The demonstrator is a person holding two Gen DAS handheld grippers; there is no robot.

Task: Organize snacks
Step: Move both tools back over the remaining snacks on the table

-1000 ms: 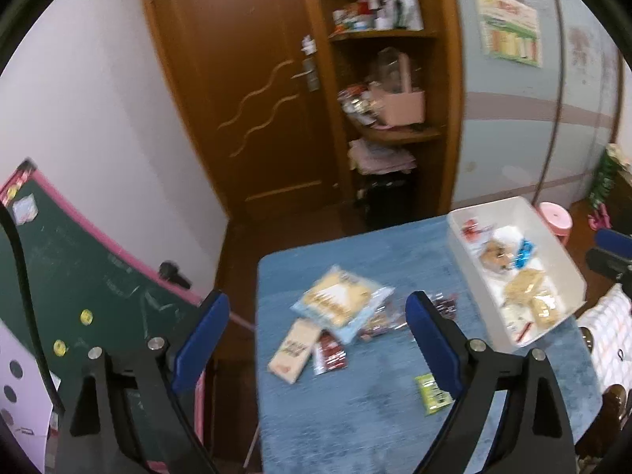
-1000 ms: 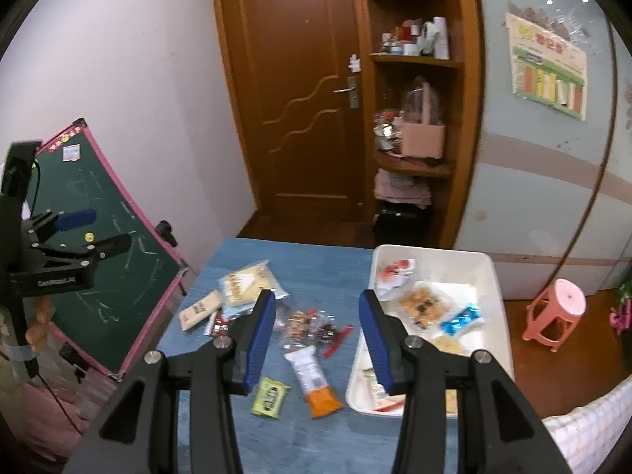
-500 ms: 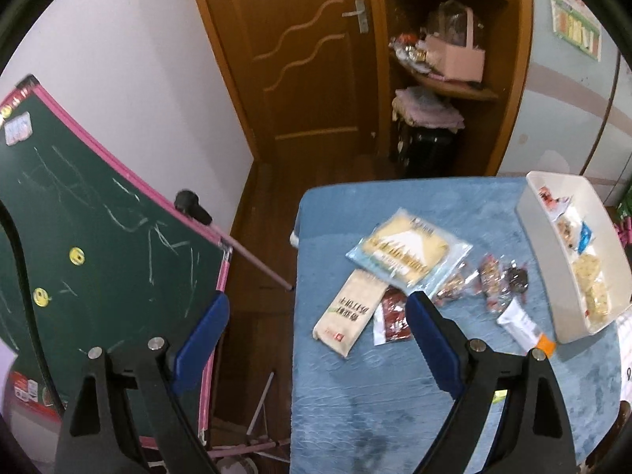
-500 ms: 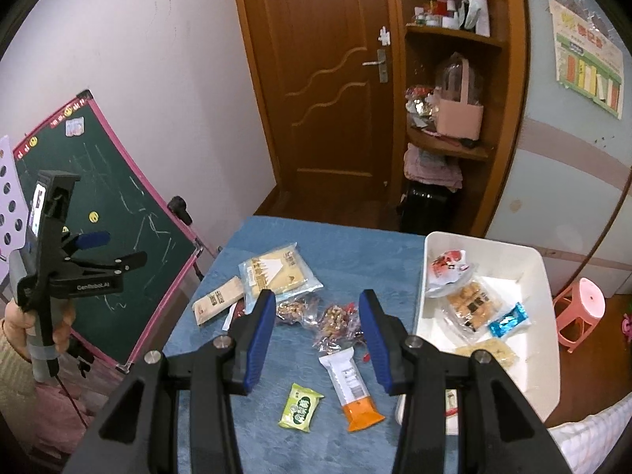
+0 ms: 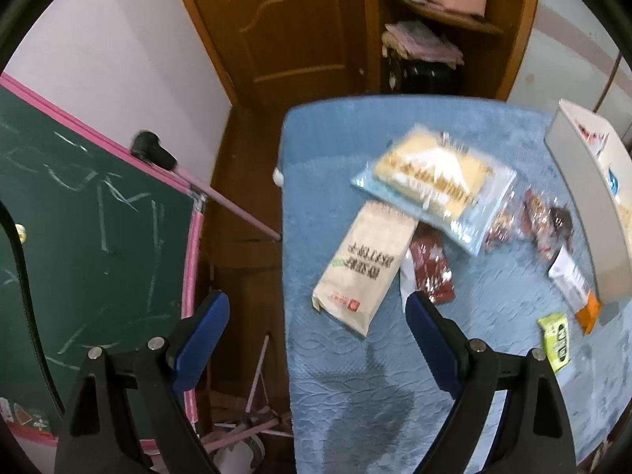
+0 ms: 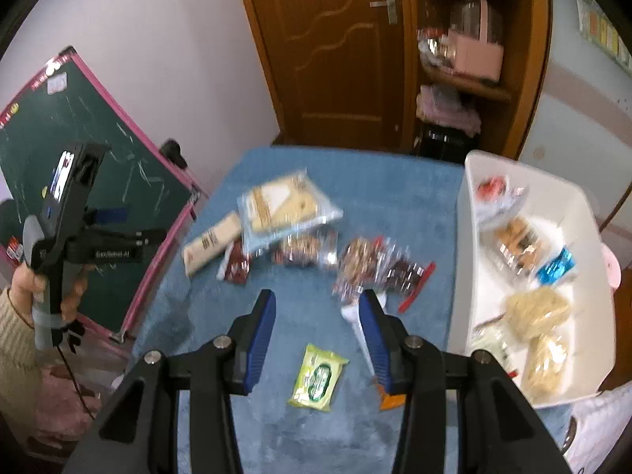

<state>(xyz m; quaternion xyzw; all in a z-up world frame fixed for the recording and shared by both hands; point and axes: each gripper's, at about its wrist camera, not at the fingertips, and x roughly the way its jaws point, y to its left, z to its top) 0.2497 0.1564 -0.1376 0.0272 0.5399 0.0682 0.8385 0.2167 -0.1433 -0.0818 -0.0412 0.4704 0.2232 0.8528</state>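
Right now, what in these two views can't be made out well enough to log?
- Print on the beige packet: motion blur in the left wrist view, too small in the right.
- White and orange bar: its middle sits behind the right tool's finger.
- White bin: cut off by the left view's edge; its wall hides most contents.
- Clear snack bags: blurred, contents unclear.
- Left tool: open, holding nothing.

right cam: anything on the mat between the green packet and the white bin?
Yes. In the right wrist view the white-and-orange bar packet lies between the green packet and the white bin, partly hidden behind a finger of the right gripper.
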